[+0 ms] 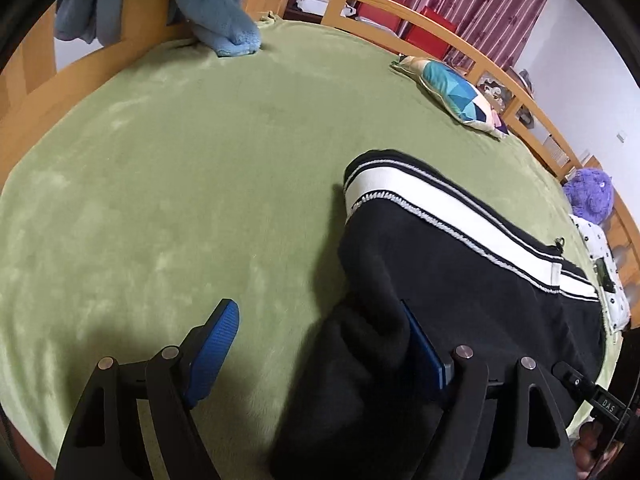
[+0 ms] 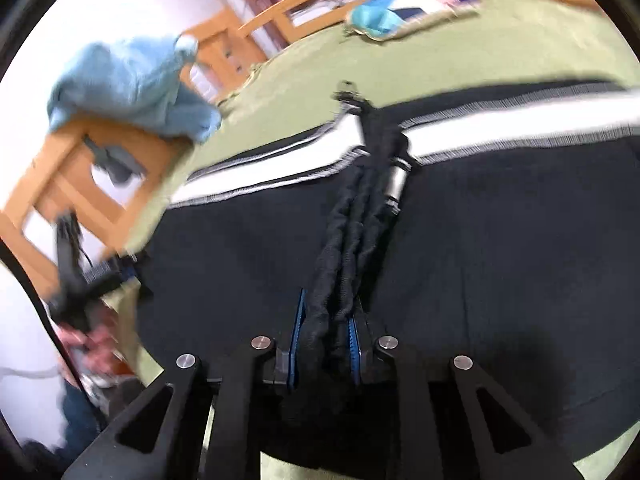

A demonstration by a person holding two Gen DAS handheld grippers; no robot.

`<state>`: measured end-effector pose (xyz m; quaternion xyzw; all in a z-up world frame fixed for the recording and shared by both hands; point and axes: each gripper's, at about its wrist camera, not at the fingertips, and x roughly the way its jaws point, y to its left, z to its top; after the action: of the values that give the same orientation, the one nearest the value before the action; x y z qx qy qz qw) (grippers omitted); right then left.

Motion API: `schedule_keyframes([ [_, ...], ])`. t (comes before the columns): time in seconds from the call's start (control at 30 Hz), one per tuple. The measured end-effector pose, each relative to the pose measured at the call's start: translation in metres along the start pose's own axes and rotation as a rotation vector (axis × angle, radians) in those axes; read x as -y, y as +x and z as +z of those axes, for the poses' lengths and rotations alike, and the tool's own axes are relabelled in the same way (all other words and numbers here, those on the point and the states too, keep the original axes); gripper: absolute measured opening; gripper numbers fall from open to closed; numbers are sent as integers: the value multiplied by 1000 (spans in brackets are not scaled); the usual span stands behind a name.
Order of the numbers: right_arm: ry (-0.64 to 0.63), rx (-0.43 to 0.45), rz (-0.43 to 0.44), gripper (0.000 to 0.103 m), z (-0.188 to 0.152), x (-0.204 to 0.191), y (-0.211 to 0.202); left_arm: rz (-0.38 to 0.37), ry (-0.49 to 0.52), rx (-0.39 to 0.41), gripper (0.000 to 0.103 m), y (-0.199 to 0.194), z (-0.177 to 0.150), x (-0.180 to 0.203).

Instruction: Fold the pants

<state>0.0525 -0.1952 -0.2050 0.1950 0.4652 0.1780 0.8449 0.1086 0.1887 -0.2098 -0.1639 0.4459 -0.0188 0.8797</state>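
Two grippers over black pants (image 1: pixel 472 280) with white side stripe lying on green bed cover (image 1: pixel 180 184), left gripper (image 1: pixel 320 344) spread wide at pants' edge, fabric between its blue pads, right gripper (image 2: pixel 326 336) narrowed, pinching black drawcord (image 2: pixel 344 248), blue blanket (image 1: pixel 216 12) draped on wooden rail.

Left of the black pants (image 1: pixel 460 280), the green blanket (image 1: pixel 180 200) lies bare and open right up to the wooden bed rail (image 1: pixel 384 10). Obstacles sit only at the rim: beyond the pants a patterned pillow (image 1: pixel 452 94), farther left a blue fleece (image 1: pixel 224 20) hanging over the rail, and a purple plush (image 1: pixel 590 196) to their right.
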Motion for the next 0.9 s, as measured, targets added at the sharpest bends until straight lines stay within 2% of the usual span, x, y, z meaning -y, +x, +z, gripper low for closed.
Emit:
schedule_keyframes([
  [0.1, -82, 2, -65, 23, -4, -14, -4, -21, -12, 16, 75, -16, -5, 2],
  [0.23, -185, 56, -115, 43, -10, -34, -32, -3, 64, 40, 75, -43, -17, 6],
  [0.37, -166, 82, -120, 44, -15, -27, -48, -22, 52, 6, 75, -48, -31, -1],
  [0.5, -103, 97, -112, 44, -6, -11, -50, -48, 6, -45, 75, -38, -39, -8],
  [0.63, -132, 119, -159, 44, 25, -15, -42, -58, -3, -52, 75, -36, -44, -9],
  [0.7, -152, 125, -166, 52, 43, -19, -34, -71, -6, -57, 75, -34, -43, -9],
  [0.73, -151, 121, -164, 58, 52, -19, -27, -78, -8, -58, 75, -33, -42, -9],
  [0.8, -123, 86, -166, 59, 63, -15, -8, -87, -10, -58, 75, -31, -40, -8],
  [0.9, -133, -39, -147, 51, 63, -18, 22, -100, -3, -57, 75, -29, -37, -9],
])
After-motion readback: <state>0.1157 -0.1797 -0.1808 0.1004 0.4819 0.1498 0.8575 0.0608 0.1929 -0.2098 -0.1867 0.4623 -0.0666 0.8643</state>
